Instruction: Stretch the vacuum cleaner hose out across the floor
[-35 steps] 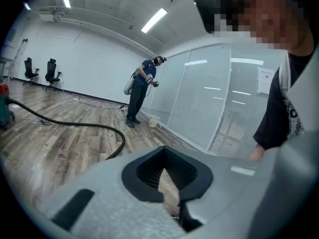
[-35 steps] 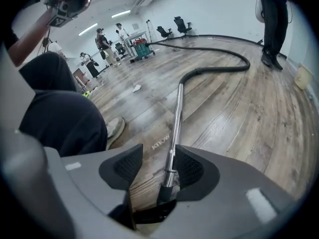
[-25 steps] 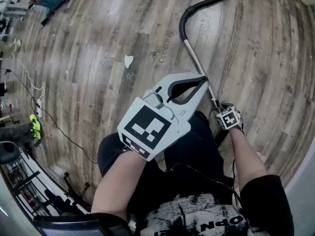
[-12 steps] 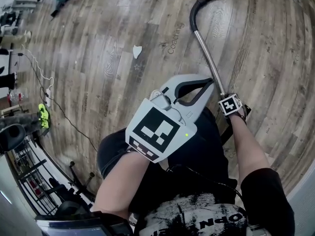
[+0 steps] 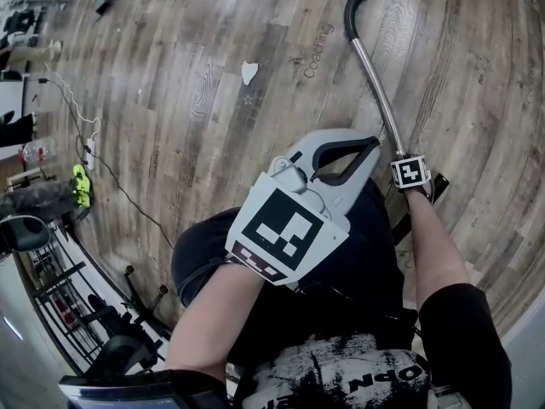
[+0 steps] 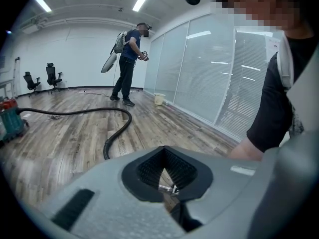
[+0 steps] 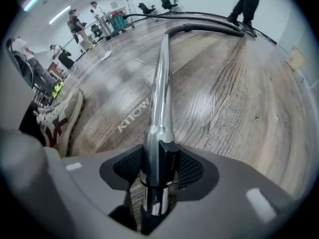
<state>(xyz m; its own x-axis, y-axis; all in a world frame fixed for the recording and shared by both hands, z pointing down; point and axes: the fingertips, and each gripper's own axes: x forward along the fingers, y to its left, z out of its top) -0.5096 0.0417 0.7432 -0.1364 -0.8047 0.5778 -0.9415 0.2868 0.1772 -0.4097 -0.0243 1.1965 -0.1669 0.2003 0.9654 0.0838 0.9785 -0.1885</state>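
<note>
Since the earlier frames the right claw (image 7: pixel 158 169) and the metal wand (image 7: pixel 162 83) are drifting rightward in the head view, and the wand's black bend is now nearly touching the top edge. The right claw's jaws have just been closing, with the wand between them. Nearest, the ribbed pads are pressing on either side of the wand's dark collar, so the right claw is gripping the wand low by the person's legs. The left claw (image 5: pixel 362 153) is hovering above the lap with its jaws fully together and nothing in them. Farther out, the wand is running away over the wooden floor (image 5: pixel 170 143) to the vacuum cleaner hose (image 6: pixel 118 126). The hose is lying in a wide curve that is heading back to a teal machine (image 6: pixel 9 122) at the far left. I am judging the task as only begun: the wand end is in hand, but the hose is still looping and is waiting to be drawn straight. Only the left gripper view is showing that loop and another person (image 6: pixel 128 59) standing far off by the glass wall. Only the right gripper view is showing the grip itself and a shoe (image 7: pixel 60 118) just left of it, while the head view is giving only the hose's near bend.
</note>
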